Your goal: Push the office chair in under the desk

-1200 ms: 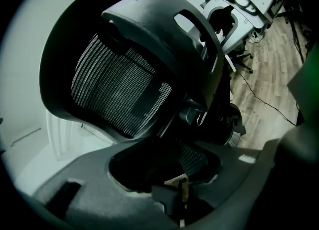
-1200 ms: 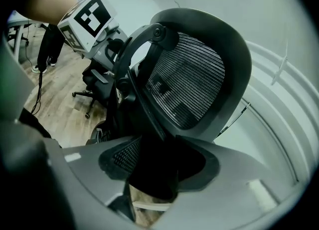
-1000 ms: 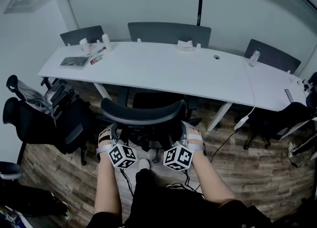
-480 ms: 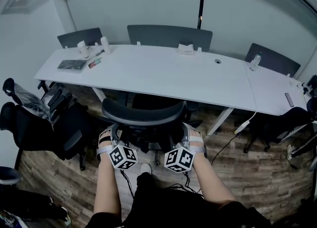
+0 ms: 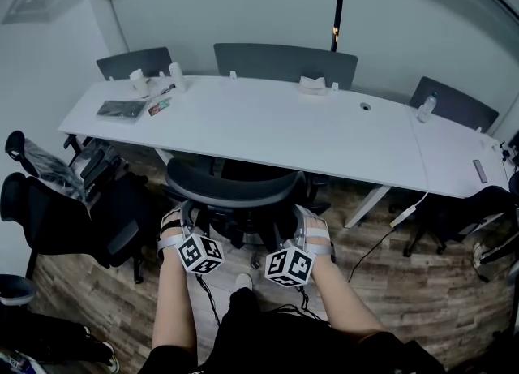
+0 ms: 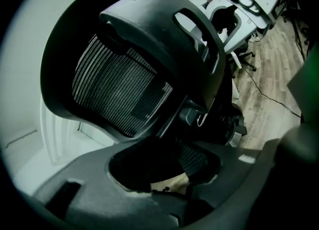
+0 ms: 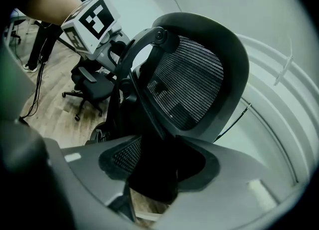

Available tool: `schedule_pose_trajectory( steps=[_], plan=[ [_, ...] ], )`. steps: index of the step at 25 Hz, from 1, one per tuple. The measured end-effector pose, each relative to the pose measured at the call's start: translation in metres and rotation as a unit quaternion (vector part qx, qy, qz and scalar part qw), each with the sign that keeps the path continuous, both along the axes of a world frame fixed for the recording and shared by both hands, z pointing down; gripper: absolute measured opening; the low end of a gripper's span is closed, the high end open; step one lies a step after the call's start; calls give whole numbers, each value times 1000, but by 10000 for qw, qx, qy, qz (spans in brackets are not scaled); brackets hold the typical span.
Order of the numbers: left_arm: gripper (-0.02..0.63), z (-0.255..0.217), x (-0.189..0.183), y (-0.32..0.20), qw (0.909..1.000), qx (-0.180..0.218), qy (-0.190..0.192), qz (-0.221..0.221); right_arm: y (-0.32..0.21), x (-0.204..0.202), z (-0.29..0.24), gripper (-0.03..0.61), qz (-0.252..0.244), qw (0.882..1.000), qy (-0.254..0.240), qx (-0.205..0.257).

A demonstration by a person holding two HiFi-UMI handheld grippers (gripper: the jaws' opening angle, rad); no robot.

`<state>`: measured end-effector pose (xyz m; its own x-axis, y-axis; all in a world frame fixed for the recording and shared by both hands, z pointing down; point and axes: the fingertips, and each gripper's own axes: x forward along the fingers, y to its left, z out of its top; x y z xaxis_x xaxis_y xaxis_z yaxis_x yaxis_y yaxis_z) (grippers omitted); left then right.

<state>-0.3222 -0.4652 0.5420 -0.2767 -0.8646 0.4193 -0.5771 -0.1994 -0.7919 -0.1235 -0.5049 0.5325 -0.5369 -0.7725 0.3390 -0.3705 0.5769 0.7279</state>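
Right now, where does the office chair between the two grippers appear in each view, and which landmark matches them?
Head view: office chair at centre, just short of the white desk.
Left gripper view: its mesh back fills centre left.
Right gripper view: its mesh back sits right of centre.
Shared landmark: wood floor, low in head view, right edge in left gripper view, left edge in right gripper view.

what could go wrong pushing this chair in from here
1. The office chair has a black chair close at its left; the two could snag if it veers.
2. A cable trails over the floor by the desk leg to the right; the base could catch it.
3. The left gripper and right gripper hold only the backrest, so it might swivel off line.
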Motion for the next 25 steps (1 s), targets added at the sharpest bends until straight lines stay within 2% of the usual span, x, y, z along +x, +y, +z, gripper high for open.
schedule_pose_trajectory(
  steps=[25],
  plan=[
    [152,-4,-70,-103,9990,38,35,442,-94,-69,-3,221,395,9992,42,-59]
  ],
)
